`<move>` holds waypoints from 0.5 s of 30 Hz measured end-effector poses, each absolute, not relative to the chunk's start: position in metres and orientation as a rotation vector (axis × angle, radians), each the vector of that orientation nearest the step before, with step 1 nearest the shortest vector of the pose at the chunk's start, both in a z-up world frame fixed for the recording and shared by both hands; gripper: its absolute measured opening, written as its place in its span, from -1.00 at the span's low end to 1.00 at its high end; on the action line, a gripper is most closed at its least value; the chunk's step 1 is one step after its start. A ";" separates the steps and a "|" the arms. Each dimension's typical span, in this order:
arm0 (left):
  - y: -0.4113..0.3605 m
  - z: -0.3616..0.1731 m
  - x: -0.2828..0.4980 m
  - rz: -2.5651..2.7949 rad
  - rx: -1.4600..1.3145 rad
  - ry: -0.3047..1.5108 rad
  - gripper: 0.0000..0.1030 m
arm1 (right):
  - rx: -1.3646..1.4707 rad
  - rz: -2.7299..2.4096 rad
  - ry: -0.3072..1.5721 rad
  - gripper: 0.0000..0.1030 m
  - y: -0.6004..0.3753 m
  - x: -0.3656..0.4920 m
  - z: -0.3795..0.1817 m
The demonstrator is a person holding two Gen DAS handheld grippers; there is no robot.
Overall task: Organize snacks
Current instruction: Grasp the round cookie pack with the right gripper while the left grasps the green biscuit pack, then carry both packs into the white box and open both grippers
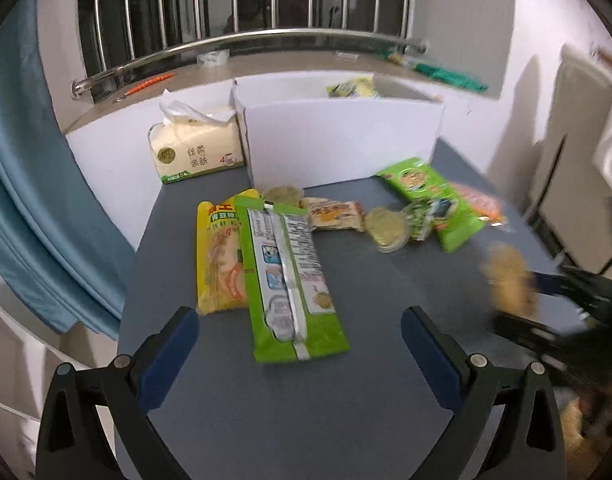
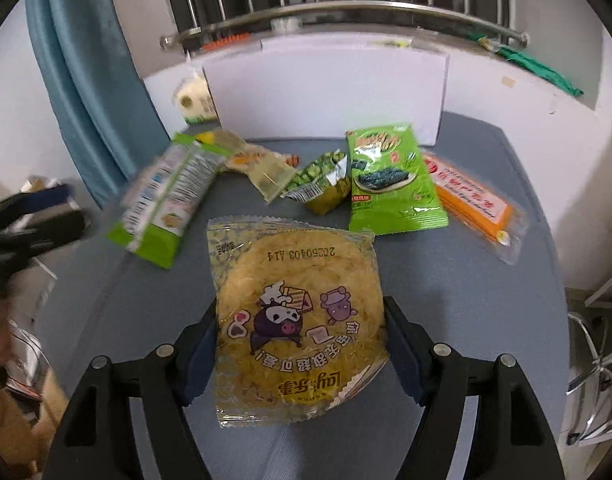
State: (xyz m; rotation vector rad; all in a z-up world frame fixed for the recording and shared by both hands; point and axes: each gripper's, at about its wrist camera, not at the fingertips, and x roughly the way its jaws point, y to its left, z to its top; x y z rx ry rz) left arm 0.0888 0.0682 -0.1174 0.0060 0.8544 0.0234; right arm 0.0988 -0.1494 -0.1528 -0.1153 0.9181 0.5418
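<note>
Two claws: right claw grips the round crisp packet; left claw gapes empty.

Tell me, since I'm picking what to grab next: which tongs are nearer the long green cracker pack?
Left. The left tongs hang open just short of the long green cracker pack's near end. The right tongs, gripping a round yellow snack packet, sit off to its right.

Light: dim indoor light — dark window at top centre.
Glare: bright streaks on the rail and clear round snack wrapper.
Blur: smeared right edge of left view, left edge of right view — motion.
Distortion: fisheye bowing, black vignetted corners.
</note>
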 end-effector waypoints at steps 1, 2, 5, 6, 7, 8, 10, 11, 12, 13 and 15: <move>0.064 -0.123 0.100 0.044 0.030 0.870 1.00 | -0.100 0.548 0.905 0.52 -0.155 0.090 -0.147; 0.062 -0.127 0.107 0.056 0.044 0.880 0.99 | -0.090 0.550 0.897 0.52 -0.161 0.088 -0.144; 0.054 -0.141 0.133 0.103 0.100 0.892 0.99 | -0.062 0.545 0.877 0.52 -0.165 0.082 -0.136; 0.051 -0.145 0.139 0.120 0.127 0.892 0.99 | -0.042 0.546 0.876 0.52 -0.170 0.078 -0.133; 0.047 -0.150 0.148 0.142 0.165 0.893 0.99 | -0.032 0.544 0.874 0.52 -0.171 0.076 -0.132; 0.045 -0.153 0.152 0.158 0.192 0.898 0.99 | -0.025 0.542 0.872 0.52 -0.174 0.075 -0.132; 0.041 -0.164 0.164 0.199 0.249 0.924 0.99 | -0.021 0.539 0.873 0.52 -0.178 0.072 -0.130; 0.040 -0.168 0.167 0.213 0.264 0.935 0.99 | -0.019 0.537 0.874 0.52 -0.180 0.071 -0.130; 0.040 -0.172 0.169 0.220 0.271 0.941 0.99 | -0.015 0.536 0.877 0.52 -0.179 0.071 -0.131; 0.041 -0.176 0.171 0.227 0.267 0.952 0.98 | -0.008 0.537 0.882 0.52 -0.180 0.071 -0.131; 0.046 -0.181 0.173 0.216 0.228 0.967 0.74 | -0.002 0.536 0.883 0.52 -0.180 0.069 -0.131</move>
